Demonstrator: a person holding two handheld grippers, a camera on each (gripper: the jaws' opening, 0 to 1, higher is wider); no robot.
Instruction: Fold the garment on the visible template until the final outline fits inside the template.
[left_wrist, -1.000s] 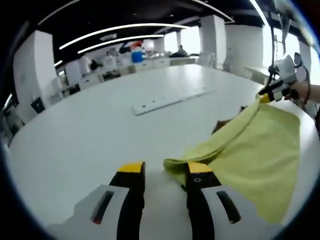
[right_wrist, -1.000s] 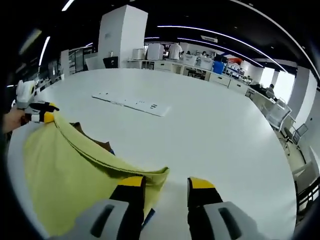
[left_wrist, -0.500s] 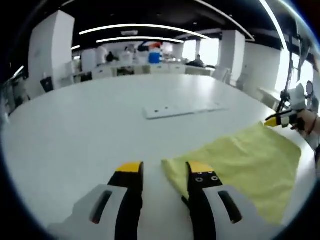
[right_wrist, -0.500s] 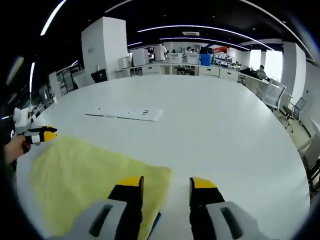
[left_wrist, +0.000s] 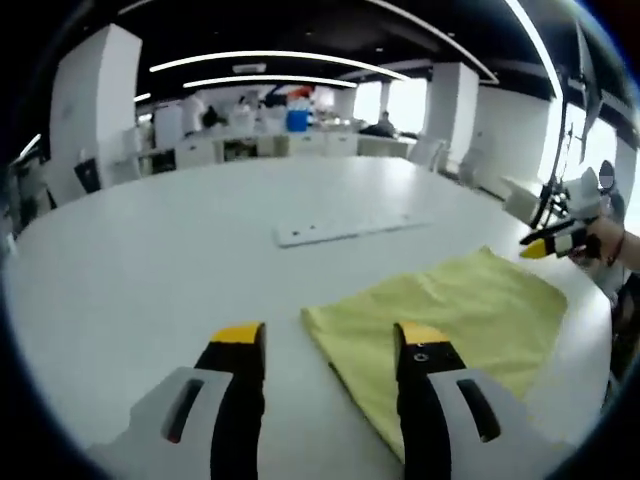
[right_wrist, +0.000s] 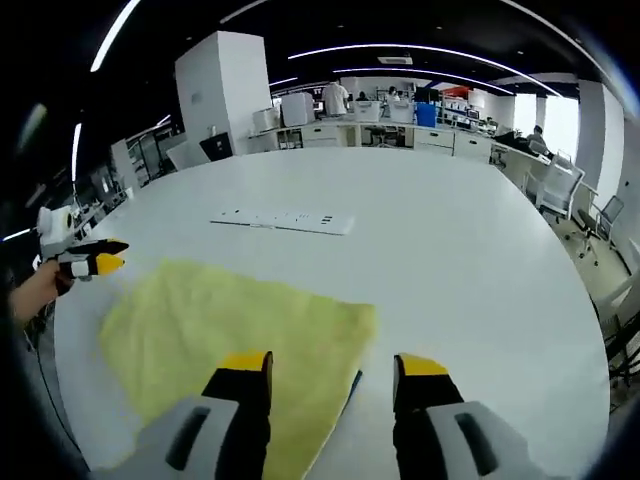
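Observation:
A yellow garment (left_wrist: 455, 315) lies flat and folded on the white table (left_wrist: 150, 270). My left gripper (left_wrist: 330, 340) hovers open just off its near corner, with nothing between the jaws. My right gripper (right_wrist: 333, 365) is open too, above the garment's (right_wrist: 230, 320) opposite corner. A thin dark blue edge (right_wrist: 352, 385), perhaps the template, peeks out from under the cloth there. In the left gripper view the right gripper (left_wrist: 552, 242) shows in a hand at the far right edge. In the right gripper view the left gripper (right_wrist: 88, 262) shows at the far left.
A long white strip (left_wrist: 340, 230) with small holes lies on the table beyond the garment, also seen as the strip (right_wrist: 285, 220) in the right gripper view. Office desks, chairs and people stand far behind. The table edge (right_wrist: 590, 330) curves round on the right.
One second ago both grippers held the garment's corners up off the table. The cloth now lies flat, both grippers have let go, opened wider and drawn back a little.

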